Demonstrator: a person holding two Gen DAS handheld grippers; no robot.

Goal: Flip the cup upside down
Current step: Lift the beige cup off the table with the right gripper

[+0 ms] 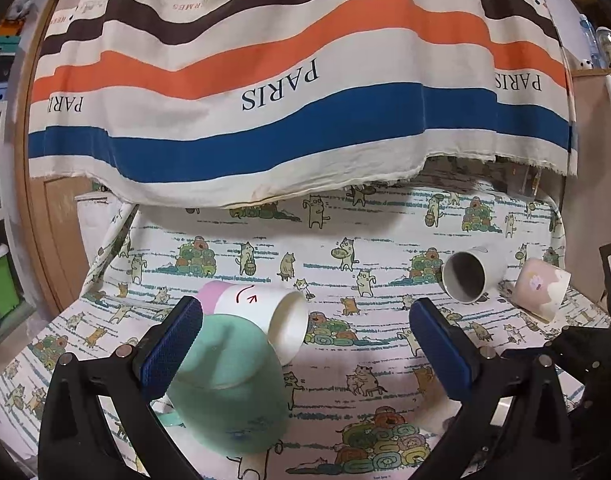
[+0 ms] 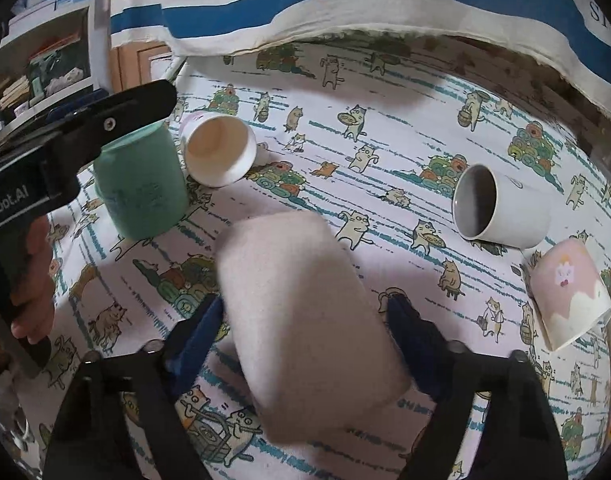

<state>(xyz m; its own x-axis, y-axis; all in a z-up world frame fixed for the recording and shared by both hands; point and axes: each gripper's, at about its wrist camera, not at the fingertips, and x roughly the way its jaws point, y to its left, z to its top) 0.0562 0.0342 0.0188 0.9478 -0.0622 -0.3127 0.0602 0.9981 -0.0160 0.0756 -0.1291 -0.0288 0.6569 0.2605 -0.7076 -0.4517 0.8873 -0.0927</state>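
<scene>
Seemingly at rest above the table, the left gripper [image 1: 305,344] shows in the left wrist view with its two blue-padded fingers [image 1: 171,346] spread wide and nothing clamped between them. Just ahead of its left finger stands a mint-green ceramic mug [image 1: 229,384], bottom up on the cat-printed tablecloth [image 1: 385,360], its pale green handle poking out beside that finger. Touching the mug's far side lies a white paper cup with a pink base [image 1: 261,316], on its side, mouth turned toward the right. Farther ahead and to the right of the right finger a grey-white mug [image 1: 471,276] lies on its side with its dark opening facing the camera, and just beside it rests a pink and cream cup with a flower motif [image 1: 543,290], tilted. A striped cloth printed PARIS [image 1: 281,88] hangs over the far edge. From the right wrist view, the right gripper [image 2: 305,320] is clenched on a pale pink-beige cup [image 2: 305,320], held tilted between its blue pads above the cloth. Well ahead to the left are the green mug [image 2: 143,184] and the paper cup [image 2: 219,150]; ahead to the right lie the grey-white mug [image 2: 501,208] and the pink cup [image 2: 567,296].
</scene>
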